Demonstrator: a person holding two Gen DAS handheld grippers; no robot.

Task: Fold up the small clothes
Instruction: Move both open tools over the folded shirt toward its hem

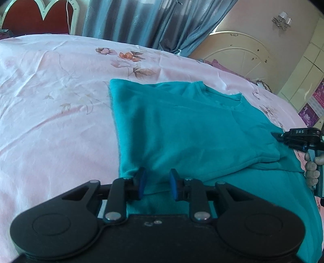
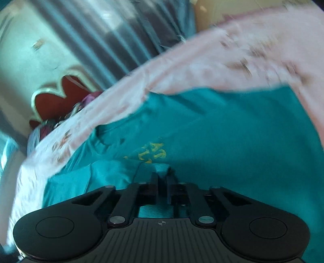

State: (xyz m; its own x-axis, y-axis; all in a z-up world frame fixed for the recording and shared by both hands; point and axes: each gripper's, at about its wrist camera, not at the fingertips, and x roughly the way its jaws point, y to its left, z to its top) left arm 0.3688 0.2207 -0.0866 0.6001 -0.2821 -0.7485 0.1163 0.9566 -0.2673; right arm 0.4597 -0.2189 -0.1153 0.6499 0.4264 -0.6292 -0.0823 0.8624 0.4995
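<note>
A teal shirt (image 1: 182, 125) lies partly folded on the pink flowered bedsheet (image 1: 50, 101). In the left wrist view my left gripper (image 1: 157, 185) hovers at the shirt's near folded edge. Its blue pads (image 1: 141, 184) stand apart, with cloth lying between them but not pinched. My right gripper (image 1: 277, 136) reaches in from the right onto the shirt's right edge, held by a hand (image 1: 311, 168). In the blurred right wrist view the right gripper (image 2: 162, 176) has its fingers together, pinching a raised fold of the shirt (image 2: 222, 125) beside its yellow print (image 2: 151, 154).
Blue-grey curtains (image 1: 158, 22) hang behind the bed. A cream footboard (image 1: 239, 52) and a wardrobe (image 1: 303, 76) stand at the right. A red heart-shaped headboard (image 1: 36, 16) is at the far left. Bare pink sheet spreads to the left of the shirt.
</note>
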